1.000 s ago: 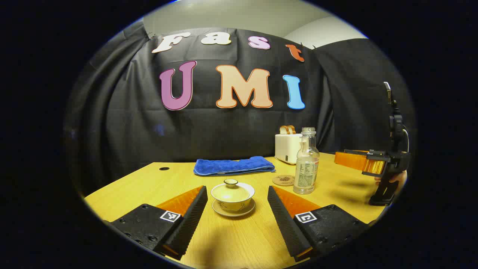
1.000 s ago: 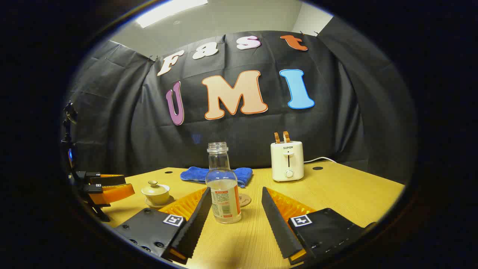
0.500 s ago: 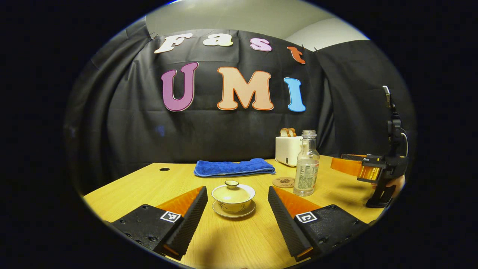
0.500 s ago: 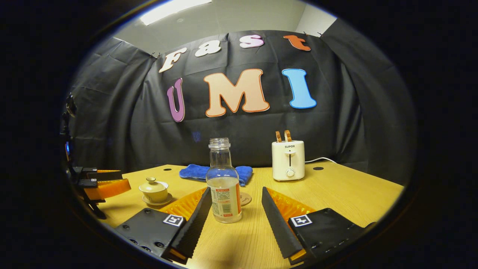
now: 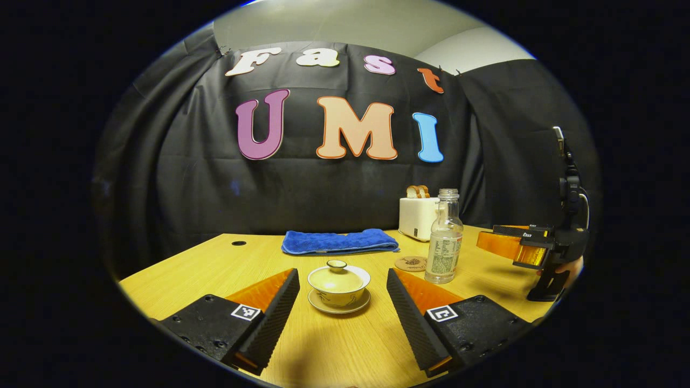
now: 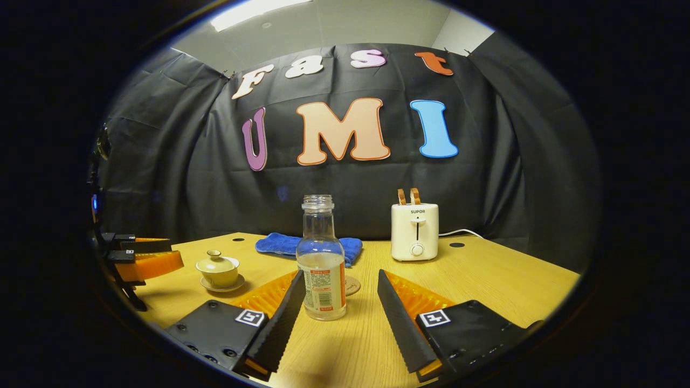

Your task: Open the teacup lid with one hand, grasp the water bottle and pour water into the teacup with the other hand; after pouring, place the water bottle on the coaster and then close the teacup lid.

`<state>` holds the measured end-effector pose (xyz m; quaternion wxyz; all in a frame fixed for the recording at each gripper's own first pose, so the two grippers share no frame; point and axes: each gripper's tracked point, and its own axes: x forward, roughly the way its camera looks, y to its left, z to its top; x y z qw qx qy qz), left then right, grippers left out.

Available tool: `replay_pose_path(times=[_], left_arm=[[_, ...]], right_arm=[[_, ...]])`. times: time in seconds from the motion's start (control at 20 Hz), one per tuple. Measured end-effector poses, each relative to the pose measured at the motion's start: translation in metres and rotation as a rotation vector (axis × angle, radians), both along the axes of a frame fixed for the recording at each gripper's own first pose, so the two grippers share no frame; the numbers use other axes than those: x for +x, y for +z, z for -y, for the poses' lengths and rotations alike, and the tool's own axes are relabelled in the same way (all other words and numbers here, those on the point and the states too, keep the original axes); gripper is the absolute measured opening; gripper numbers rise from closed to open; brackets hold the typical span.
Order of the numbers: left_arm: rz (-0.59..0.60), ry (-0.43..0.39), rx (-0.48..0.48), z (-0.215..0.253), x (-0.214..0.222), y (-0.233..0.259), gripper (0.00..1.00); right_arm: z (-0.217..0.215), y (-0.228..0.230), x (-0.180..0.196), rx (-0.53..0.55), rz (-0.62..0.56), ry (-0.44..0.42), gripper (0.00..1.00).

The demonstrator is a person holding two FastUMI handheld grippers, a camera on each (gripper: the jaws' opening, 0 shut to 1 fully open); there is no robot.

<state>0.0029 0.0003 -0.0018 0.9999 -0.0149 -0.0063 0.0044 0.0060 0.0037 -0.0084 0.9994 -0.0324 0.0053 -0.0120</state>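
Note:
A pale lidded teacup (image 5: pixel 338 282) sits on its saucer on the wooden table, just ahead of my left gripper (image 5: pixel 340 299), which stands open with the cup between the lines of its fingers, untouched. The clear uncapped water bottle (image 6: pixel 322 260), partly filled, stands upright just ahead of my open right gripper (image 6: pixel 338 302). A round cork coaster (image 5: pixel 411 263) lies beside the bottle (image 5: pixel 443 237). The teacup (image 6: pixel 218 270) also appears far left in the right gripper view, near the left gripper (image 6: pixel 141 260). The right gripper (image 5: pixel 515 245) hangs at the right edge of the left gripper view.
A folded blue towel (image 5: pixel 339 241) lies at the back of the table. A white toaster (image 6: pixel 414 230) with bread slices stands behind the bottle, its cable trailing right. The table (image 6: pixel 501 277) has two small round holes near its rear edge.
Both grippers have drifted slightly; the bottle sits a little nearer between the right gripper's fingers. Teacup, lid and bottle have not moved on the table.

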Motion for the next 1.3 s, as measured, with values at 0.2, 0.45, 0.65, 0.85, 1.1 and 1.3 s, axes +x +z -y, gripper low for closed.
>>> replay_pose_path(times=[0.2,0.45,0.65,0.85,1.1,1.3], left_arm=[[0.002,-0.005,0.0,-0.001,0.001,0.0,0.95],[-0.005,-0.005,0.0,-0.004,0.009,-0.002,0.95],[-0.011,-0.021,-0.001,-0.007,0.025,-0.002,0.95],[-0.055,-0.039,0.001,-0.009,0.05,-0.009,0.95],[-0.105,-0.059,0.004,-0.014,0.075,-0.018,0.83],[-0.153,-0.081,0.024,-0.01,0.081,-0.026,0.76]], right_arm=[[0.0,0.0,0.0,0.0,-0.001,0.001,0.88],[-0.001,0.001,0.0,-0.007,-0.001,0.0,0.84],[-0.007,0.0,0.0,-0.006,-0.004,0.027,0.87],[-0.006,0.0,0.0,-0.006,-0.004,0.029,0.87],[-0.006,0.0,0.0,-0.006,-0.004,0.029,0.87],[-0.006,0.0,0.0,-0.006,-0.004,0.029,0.87]])
